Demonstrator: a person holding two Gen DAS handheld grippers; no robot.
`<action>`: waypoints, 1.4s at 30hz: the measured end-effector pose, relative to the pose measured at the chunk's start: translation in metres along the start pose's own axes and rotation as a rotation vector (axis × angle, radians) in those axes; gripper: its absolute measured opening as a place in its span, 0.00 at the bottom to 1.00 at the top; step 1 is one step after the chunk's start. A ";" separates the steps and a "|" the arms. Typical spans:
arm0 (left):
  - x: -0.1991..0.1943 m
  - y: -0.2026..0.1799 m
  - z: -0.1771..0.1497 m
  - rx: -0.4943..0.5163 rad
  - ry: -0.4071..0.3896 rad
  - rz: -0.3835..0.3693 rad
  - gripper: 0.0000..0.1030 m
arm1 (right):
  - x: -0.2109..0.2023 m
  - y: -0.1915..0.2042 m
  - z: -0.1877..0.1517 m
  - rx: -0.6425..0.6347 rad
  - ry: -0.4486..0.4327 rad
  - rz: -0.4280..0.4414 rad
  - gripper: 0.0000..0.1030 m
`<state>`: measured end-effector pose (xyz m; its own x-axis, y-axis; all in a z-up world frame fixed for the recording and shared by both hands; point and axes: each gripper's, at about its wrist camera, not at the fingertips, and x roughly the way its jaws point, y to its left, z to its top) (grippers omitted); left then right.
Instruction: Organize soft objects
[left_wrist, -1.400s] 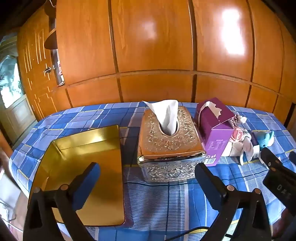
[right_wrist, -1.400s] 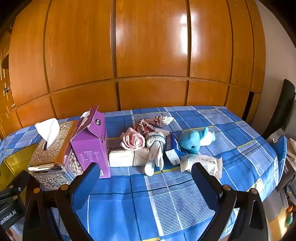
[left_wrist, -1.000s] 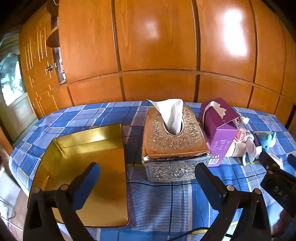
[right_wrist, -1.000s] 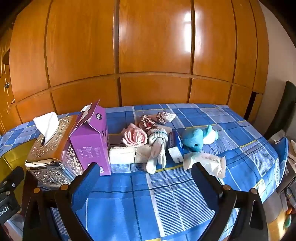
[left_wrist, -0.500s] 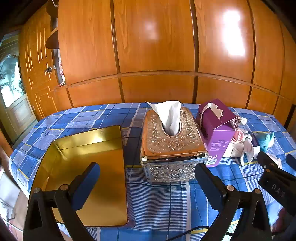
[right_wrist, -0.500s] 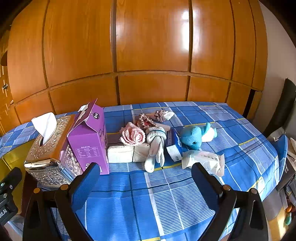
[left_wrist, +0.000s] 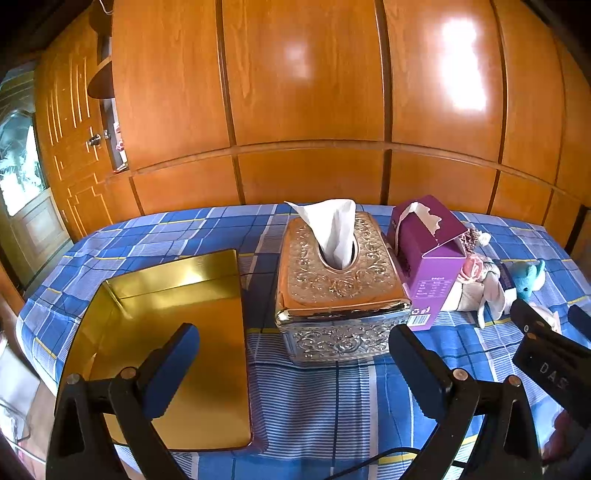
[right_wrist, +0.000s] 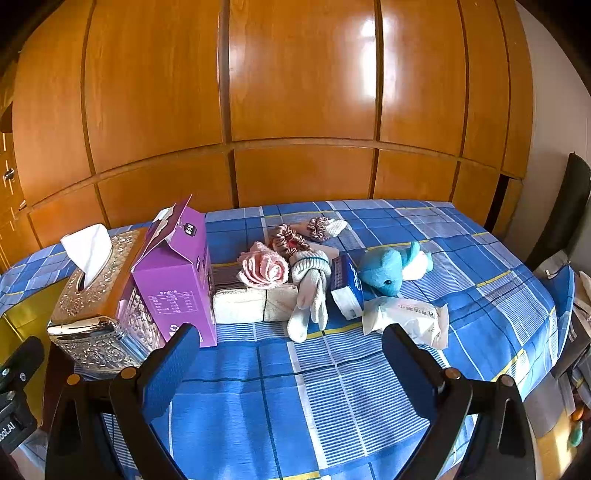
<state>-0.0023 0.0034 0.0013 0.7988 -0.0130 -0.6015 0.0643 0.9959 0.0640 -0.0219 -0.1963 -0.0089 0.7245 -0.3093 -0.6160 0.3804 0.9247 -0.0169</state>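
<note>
Both tongs hang above the near edge of the desk (right_wrist: 480, 266) with their jaws wide apart and nothing between them: the left tongs (left_wrist: 291, 365) face the metal tissue box (left_wrist: 341, 291), the right tongs (right_wrist: 291, 358) face the pile of soft things.

The soft things lie crowded together in the middle of the checked cloth: a pink rolled cloth (right_wrist: 264, 269) resting on white tissue packs (right_wrist: 255, 304), a white knitted toy (right_wrist: 310, 291) leaning against them, a blue plush (right_wrist: 388, 267) just beside a small blue-and-white pack (right_wrist: 347, 288), a crinkly plastic packet (right_wrist: 410, 319) in front, and hair ties (right_wrist: 291, 240) behind. The gold tray (left_wrist: 173, 332) sits on the far left, well apart from the pile, with the tissue box and a tall purple carton (right_wrist: 177, 273) between.

The likely trouble is the crowding. Reaching for one item could drag its neighbour along, since they touch. Soft cloth may slip or unroll if pinched at an edge. The carton stands tall with its top flap open and looks easy to knock over on any carry towards the tray.
</note>
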 end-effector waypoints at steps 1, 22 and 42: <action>0.000 0.000 0.000 0.000 0.000 0.000 1.00 | 0.000 0.000 0.000 -0.001 0.001 0.000 0.98; -0.005 0.001 0.000 -0.002 -0.014 -0.007 1.00 | 0.000 0.000 -0.001 -0.007 0.006 0.002 0.98; -0.010 -0.018 0.012 0.077 -0.037 -0.054 1.00 | 0.007 -0.034 0.007 0.023 0.018 -0.031 0.98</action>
<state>-0.0038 -0.0155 0.0158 0.8142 -0.0713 -0.5762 0.1528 0.9838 0.0941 -0.0250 -0.2312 -0.0071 0.7017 -0.3339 -0.6294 0.4159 0.9092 -0.0187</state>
